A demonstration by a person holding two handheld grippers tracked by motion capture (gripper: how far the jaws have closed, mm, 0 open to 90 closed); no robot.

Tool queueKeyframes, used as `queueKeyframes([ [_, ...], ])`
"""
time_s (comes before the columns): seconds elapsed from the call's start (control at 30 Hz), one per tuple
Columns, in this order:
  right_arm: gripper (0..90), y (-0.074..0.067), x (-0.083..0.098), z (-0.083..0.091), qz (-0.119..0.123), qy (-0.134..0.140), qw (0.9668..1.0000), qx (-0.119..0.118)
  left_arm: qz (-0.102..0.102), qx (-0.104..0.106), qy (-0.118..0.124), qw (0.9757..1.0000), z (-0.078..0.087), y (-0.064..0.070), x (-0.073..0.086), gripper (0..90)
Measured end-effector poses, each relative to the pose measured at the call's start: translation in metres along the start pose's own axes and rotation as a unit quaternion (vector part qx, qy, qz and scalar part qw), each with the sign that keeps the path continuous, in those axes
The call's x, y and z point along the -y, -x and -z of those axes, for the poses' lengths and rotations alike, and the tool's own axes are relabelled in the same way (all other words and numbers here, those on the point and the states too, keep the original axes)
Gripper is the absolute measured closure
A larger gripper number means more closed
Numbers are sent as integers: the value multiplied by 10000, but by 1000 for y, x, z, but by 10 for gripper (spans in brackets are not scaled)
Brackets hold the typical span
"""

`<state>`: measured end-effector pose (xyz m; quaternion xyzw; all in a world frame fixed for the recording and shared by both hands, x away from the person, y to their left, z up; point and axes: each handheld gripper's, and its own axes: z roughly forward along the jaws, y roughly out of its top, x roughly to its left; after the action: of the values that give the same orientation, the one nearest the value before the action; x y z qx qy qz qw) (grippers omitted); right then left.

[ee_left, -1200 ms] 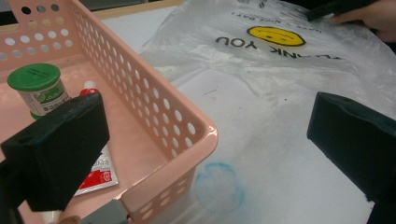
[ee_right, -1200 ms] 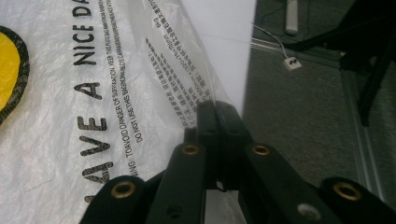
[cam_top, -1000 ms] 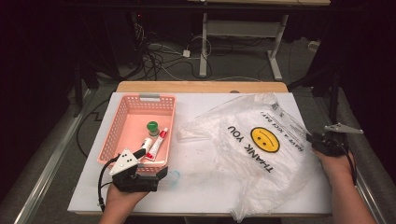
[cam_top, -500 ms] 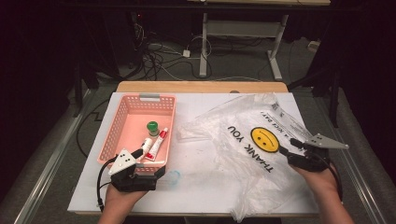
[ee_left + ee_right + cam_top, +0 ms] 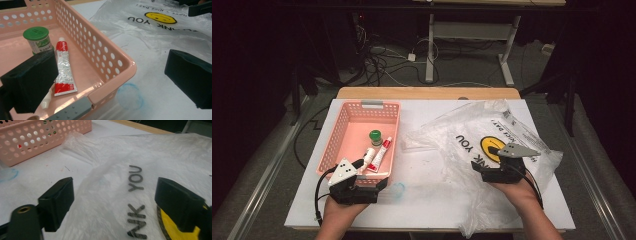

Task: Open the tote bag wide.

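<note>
Resting at the bench's (image 5: 432, 210) seven o'clock, the left claw (image 5: 381, 186) stands apart and empty at the pink basket's (image 5: 343, 131) near corner, with the red tube (image 5: 380, 154) and green-lidded jar (image 5: 375, 137) inside at its eleven o'clock; moving rightward, the plastic bag (image 5: 462, 150) sprawls flat, long axis running ten to four; the right claw (image 5: 475, 167), nearer, has just been opening, jaws wide over the film at its twelve o'clock, nothing pinched.

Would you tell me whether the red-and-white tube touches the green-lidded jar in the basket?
Apart: the left gripper view shows bare basket floor between the tube and the jar.
</note>
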<state>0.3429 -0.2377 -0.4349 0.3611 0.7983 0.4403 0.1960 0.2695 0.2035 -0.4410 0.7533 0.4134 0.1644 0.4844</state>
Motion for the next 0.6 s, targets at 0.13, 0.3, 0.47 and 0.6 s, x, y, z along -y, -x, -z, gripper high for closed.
queueKeyframes([
  [0.13, 28, -8, -5, -13, 13, -50, 10000, -65, 5, 52, -73, 10000, 0, -1, -1, 0],
  [0.3, 0, -17, -5, -18, 71, -15, 9999, -146, -53, 72, -40, 10000, 0, -1, -1, 0],
  [0.47, 15, -22, -2, -21, 206, -42, 9996, -204, -91, 54, -36, 9999, -2, 2, 0, 0],
  [0.6, 61, -21, 1, -28, 225, -209, 9992, -251, -92, 54, -3, 9999, -3, 4, 0, 0],
])
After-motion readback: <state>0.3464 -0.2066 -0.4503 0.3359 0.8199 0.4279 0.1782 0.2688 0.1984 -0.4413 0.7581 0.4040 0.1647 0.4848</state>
